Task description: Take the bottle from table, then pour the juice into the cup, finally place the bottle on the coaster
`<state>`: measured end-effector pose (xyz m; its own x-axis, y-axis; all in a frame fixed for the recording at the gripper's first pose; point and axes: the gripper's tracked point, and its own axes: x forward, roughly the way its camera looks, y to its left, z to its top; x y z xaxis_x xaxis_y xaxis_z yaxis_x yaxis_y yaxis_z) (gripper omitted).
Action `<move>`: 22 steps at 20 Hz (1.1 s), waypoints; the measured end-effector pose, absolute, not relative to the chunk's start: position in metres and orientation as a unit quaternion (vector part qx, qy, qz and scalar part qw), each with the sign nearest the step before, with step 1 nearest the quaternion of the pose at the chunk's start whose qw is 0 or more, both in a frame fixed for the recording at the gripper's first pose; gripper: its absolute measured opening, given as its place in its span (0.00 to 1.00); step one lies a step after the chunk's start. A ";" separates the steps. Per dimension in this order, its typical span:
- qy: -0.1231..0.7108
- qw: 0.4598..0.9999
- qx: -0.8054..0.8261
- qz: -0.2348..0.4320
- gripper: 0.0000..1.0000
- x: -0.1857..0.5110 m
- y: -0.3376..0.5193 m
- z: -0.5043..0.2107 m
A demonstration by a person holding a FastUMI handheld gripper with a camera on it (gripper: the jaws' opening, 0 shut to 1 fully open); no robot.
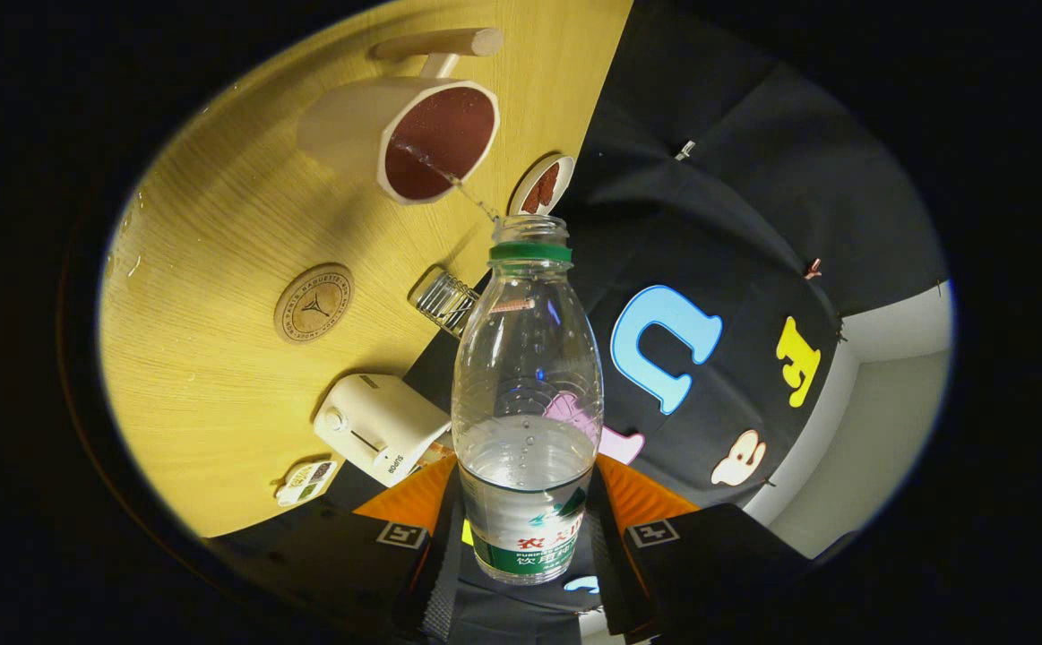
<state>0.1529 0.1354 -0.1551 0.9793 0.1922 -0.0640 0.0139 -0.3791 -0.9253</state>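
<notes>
So the gripper (pixel 528 528) is tipped over sideways, jaws clamped on the one clear bottle (pixel 527 394) by its lower half, cap off. A thin stream runs from its mouth into the single cup (pixel 400 134) on the desk (pixel 216 376). One round coaster (pixel 313 303) sits near the cup, one white toaster (pixel 379 427) nearer the fingers.

bottle (pixel 527 394): clear, green neck ring, white-and-green label with red characters | cup (pixel 400 134): cream outside, dark red-brown inside | coaster (pixel 313 303): tan, dark ring and star motif | counter (pixel 216 224): yellow wood grain | toaster (pixel 379 427): cream
</notes>
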 end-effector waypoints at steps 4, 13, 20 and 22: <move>-0.065 0.541 -0.835 0.083 0.66 0.154 0.138 -0.154; -0.074 0.536 -0.836 0.090 0.66 0.150 0.147 -0.153; -0.043 0.583 -0.805 0.102 0.66 0.149 0.142 -0.170; -0.017 0.619 -0.778 0.110 0.66 0.147 0.135 -0.181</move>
<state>0.1468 0.1355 -0.1811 0.9752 0.1622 -0.1505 -0.1102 -0.2334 -0.9661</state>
